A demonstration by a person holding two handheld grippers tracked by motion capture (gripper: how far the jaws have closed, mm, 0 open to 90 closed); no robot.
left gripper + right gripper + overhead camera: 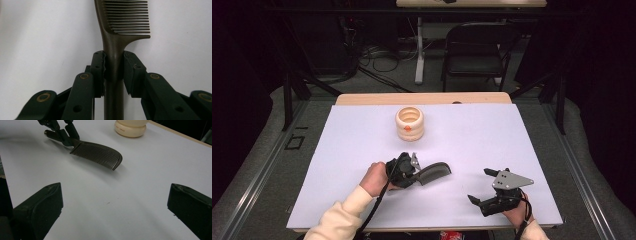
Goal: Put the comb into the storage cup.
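A dark brown comb (pixel 435 173) lies low over the white sheet near the table's middle, teeth end pointing right. My left gripper (pixel 412 175) is shut on its handle; in the left gripper view both pads (pixel 98 67) press the comb's handle (pixel 113 60), with the teeth (pixel 127 17) running ahead. In the right gripper view the comb (pixel 98 153) sits ahead with the left gripper (pixel 66 135) clamped on its handle. My right gripper (pixel 479 186) rests at the front right, jaws wide open with nothing between them (pixel 115 205).
A cream ribbed holder (pixel 410 123) with an orange spot stands upright at the back centre of the white sheet (pixel 492 135); its base (pixel 130 130) shows in the right gripper view. Beyond the table stand a folding chair (pixel 477 50) and cables on the floor.
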